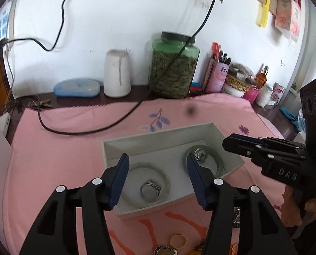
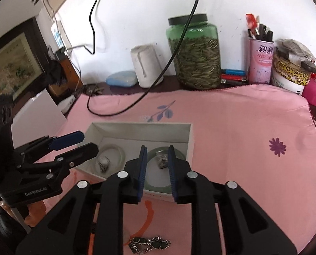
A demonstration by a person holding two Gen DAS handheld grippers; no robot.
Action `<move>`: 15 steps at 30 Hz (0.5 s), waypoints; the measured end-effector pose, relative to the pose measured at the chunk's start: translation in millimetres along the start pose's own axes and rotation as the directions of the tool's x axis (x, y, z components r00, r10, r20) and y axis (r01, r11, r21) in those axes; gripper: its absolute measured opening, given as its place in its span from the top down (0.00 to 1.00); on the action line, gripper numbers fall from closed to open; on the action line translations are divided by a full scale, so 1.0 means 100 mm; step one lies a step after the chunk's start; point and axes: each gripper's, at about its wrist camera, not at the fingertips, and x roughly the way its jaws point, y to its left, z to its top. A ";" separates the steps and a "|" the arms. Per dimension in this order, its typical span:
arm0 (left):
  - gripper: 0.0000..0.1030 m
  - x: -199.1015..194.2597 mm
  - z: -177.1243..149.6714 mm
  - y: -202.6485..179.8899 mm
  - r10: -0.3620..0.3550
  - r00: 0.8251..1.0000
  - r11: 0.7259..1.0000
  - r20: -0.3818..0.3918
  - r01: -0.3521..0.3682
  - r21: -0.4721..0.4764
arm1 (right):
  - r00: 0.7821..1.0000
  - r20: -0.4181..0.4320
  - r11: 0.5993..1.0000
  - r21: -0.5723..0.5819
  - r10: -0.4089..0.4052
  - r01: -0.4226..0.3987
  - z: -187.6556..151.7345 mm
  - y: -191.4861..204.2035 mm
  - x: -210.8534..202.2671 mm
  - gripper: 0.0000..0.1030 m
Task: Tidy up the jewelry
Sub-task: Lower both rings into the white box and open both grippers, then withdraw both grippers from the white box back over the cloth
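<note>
- Jewelry: two pale bangles lie flat in the white box point(image 1: 155, 146), each with a silver piece inside it.
- Left gripper point(image 1: 156, 165) hangs half open and empty over the left bangle point(image 1: 166, 182).
- Right gripper point(image 2: 157, 159), slightly open and empty, hangs over the right bangle point(image 2: 158, 184).
- Silver chain point(image 2: 149, 244) lies loose on the pink cloth point(image 2: 243, 148), near side, closest to the right gripper.

Right gripper point(image 2: 157, 170) parted, empty, over white box point(image 2: 190, 140); two bangles, rings inside.
</note>
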 end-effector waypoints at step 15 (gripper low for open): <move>0.06 -0.52 -0.24 0.12 0.135 0.991 0.991 0.019 -0.135 -0.025 | 0.989 0.078 0.991 -0.039 -0.124 0.127 -0.40 0.12 -0.67 0.07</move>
